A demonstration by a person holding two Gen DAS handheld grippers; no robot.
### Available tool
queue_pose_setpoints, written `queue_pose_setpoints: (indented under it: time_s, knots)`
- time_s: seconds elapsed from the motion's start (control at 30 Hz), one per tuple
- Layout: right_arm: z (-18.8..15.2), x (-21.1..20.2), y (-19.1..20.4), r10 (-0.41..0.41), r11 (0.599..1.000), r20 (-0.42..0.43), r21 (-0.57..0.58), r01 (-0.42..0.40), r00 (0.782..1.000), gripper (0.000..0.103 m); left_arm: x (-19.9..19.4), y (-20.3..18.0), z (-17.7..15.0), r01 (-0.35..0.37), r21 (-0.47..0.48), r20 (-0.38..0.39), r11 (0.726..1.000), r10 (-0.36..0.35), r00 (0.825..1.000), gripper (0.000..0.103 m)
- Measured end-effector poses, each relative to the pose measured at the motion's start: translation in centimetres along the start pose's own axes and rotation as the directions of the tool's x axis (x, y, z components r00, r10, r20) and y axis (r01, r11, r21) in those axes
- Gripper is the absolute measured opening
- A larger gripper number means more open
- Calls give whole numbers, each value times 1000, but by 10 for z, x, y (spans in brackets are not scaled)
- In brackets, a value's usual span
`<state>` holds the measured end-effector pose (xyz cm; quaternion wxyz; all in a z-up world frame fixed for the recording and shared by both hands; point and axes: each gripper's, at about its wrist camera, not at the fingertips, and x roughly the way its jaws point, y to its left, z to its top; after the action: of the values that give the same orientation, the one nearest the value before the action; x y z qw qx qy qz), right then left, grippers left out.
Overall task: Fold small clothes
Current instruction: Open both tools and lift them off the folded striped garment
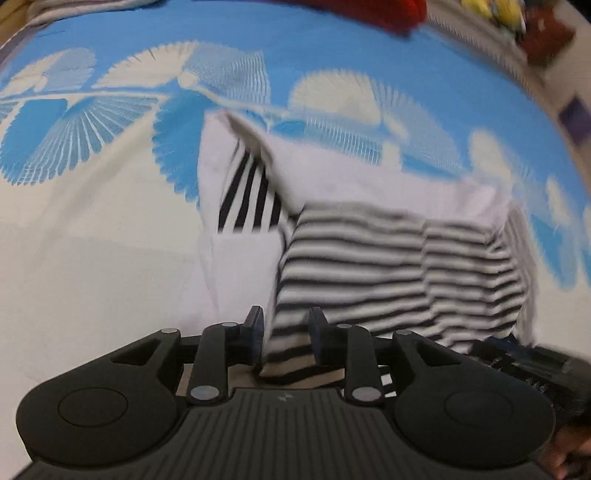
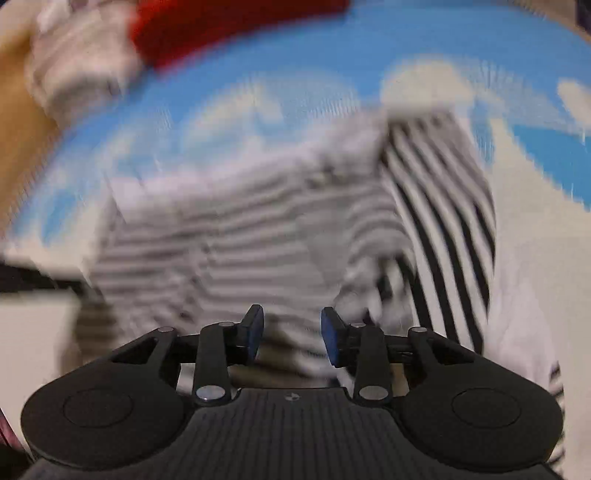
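Observation:
A small white garment with black stripes [image 1: 388, 266] lies folded on a blue and cream patterned sheet [image 1: 92, 221]. In the left wrist view its white underside is turned over the striped front. My left gripper [image 1: 286, 332] is open at the garment's near left corner, with the striped hem loose between the jaws. In the blurred right wrist view the same garment [image 2: 240, 229] fills the middle. My right gripper [image 2: 291, 332] is open just above its near edge, its blue pads [image 2: 330, 336] apart and nothing pinched.
A red cloth [image 1: 369, 11] lies at the far edge of the sheet, with a pale grey-white bundle [image 2: 74, 66] beside it. Bare wood [image 2: 14, 129] shows past the sheet's left side. A dark gripper body [image 1: 517, 362] and a hand [image 1: 569, 450] sit at lower right.

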<state>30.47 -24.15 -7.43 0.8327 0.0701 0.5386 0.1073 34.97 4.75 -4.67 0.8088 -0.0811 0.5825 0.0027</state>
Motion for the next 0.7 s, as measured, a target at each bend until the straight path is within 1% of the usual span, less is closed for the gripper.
queue_pose_setpoints:
  time_s: [0.03,0.07,0.1,0.13,0.2,0.23,0.27,0.3,0.37,0.4,0.43,0.47,0.5,0.57,0.63,0.7]
  knots:
    - [-4,-4,-2,-18,1000,7,-13,18,1000,33,14,0,-5,-23,14,-52,1000,24,998,33]
    - [0,-13,0,-43,999,20,-17,43,999,33,23,2,-11,-58,18,-117,998,60,991,33]
    - [1,-26,1,-62,998,42,-20,63,997,33,22,6,-15,-72,-4,-131,997,71,989,33]
    - [3,-41,4,-66,997,82,-20,68,994,34,9,8,-19,-71,-39,-93,997,67,993,33]
    - [-3,-82,5,-61,997,184,-42,69,981,34,-22,2,-25,-96,-34,10,995,97,995,32]
    - [-6,-97,5,-64,995,219,-61,79,974,34,-40,-3,-30,-107,-19,72,994,108,992,32]
    - [-13,-117,7,-72,991,269,-89,100,961,35,-60,-10,-37,-104,-9,130,994,105,986,33]
    - [-18,-130,8,-80,987,304,-108,118,949,35,-76,-14,-46,-87,-4,169,996,87,982,33]
    - [-38,-161,7,-93,979,374,-133,153,923,36,-106,-20,-67,-50,9,226,999,47,973,33]
    - [-45,-171,2,-97,979,396,-128,160,913,36,-120,-21,-80,-44,24,255,999,36,966,33]
    - [-58,-183,-2,-102,980,418,-112,163,903,36,-133,-22,-94,-39,44,288,998,25,957,37]
    - [-67,-189,-6,-107,982,431,-92,162,896,38,-147,-22,-112,-39,63,324,997,17,946,43]
    - [-77,-192,-10,-114,985,440,-68,159,891,40,-159,-21,-130,-42,76,351,996,13,936,46]
    - [-104,-200,-18,-130,988,454,-16,154,882,42,-176,-16,-169,-41,102,380,994,-1,925,47]
    - [-131,-199,-27,-144,989,450,37,143,881,43,-180,-11,-201,-58,119,388,991,7,922,47]
    - [-160,-195,-39,-167,985,437,105,135,884,43,-174,-8,-235,-80,142,418,987,13,908,47]
